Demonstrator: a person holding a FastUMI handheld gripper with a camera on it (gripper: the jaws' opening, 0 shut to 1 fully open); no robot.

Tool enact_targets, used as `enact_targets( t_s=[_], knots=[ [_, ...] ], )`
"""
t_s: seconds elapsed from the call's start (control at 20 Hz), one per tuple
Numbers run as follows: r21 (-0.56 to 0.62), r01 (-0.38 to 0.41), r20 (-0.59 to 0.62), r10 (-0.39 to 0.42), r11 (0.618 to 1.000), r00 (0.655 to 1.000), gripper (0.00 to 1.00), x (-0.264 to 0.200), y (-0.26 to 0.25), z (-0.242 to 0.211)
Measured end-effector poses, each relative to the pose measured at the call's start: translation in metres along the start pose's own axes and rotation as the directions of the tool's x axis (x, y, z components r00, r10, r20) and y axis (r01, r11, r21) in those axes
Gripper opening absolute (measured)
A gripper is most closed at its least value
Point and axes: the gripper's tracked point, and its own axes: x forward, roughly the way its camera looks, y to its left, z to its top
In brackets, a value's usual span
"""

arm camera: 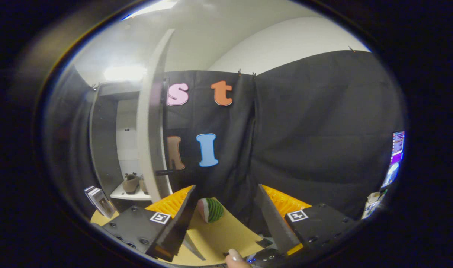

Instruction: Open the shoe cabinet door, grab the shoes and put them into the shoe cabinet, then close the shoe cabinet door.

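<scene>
Shoes are already on the shelf inside the shoe cabinet, whose door stands open edge-on to the camera, so I'd say only the close step is left. The gripper is held level over the tan counter, fingers wide and empty, aimed at the booth wall right of the door with a watermelon-patterned ball just ahead. Next move needs a swing left to get behind the door edge and push.

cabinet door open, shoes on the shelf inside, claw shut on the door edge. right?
Not quite. The gripper view shows the claw open and holding nothing, fingers spread apart. The cabinet door is open and the shoes sit on the shelf inside.
</scene>
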Motion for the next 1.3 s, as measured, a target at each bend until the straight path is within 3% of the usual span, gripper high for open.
enact_targets(
  t_s=[0.3, 0.55, 0.95, 1.3],
  knots=[
    [0.025, -0.233, -0.032, 0.234, 0.972, 0.972, 0.97, 0.062, 0.024, -0.01],
    [0.023, -0.364, -0.037, 0.365, 0.931, 0.93, 0.97, 0.073, 0.051, -0.012],
    [0.032, -0.403, -0.031, 0.404, 0.915, 0.914, 0.95, 0.061, 0.074, -0.013],
    [0.035, -0.458, -0.012, 0.459, 0.888, 0.889, 0.95, 0.026, 0.15, -0.019]
  ],
)
